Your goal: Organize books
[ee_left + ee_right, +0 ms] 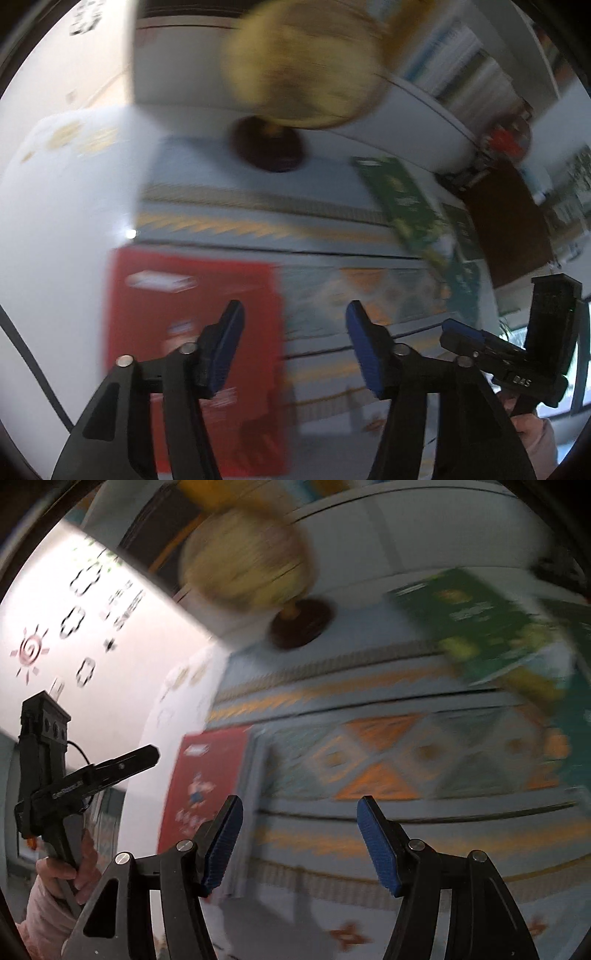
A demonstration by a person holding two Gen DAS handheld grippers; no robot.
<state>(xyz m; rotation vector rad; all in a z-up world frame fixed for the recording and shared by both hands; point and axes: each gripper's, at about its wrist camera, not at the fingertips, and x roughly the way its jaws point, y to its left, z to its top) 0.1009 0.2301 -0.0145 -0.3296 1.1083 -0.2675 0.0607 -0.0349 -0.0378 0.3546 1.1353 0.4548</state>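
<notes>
- Two books show in the left wrist view: a red book (195, 332) flat at the patterned cloth's (229, 221) left edge, where it meets the white desk (66, 229), and a green book (402, 195) lying askew toward the cloth's far right corner.
- Left gripper (293, 350) hangs over the red book's right edge, jaws apart, nothing between them. Right gripper (476, 343) appears at the right, carried by a hand (532, 424).
- A globe (303, 66) on a dark base stands at the cloth's far edge. Behind it on the right a shelf (454, 62) appears to hold upright books; blur prevents a count.
- Right wrist view: right gripper (299, 842) is over the cloth's middle, jaws wide, empty. Red book (207, 786) lies to its left, green book (476, 624) at the far right, the two well apart.
- Left gripper (122, 764) shows side-on there; its opening is unreadable in that view.
- Judgement: neither book is held; this reads as a transit between placements. Next move calls for lowering open jaws squarely over one book's free edge before closing.
</notes>
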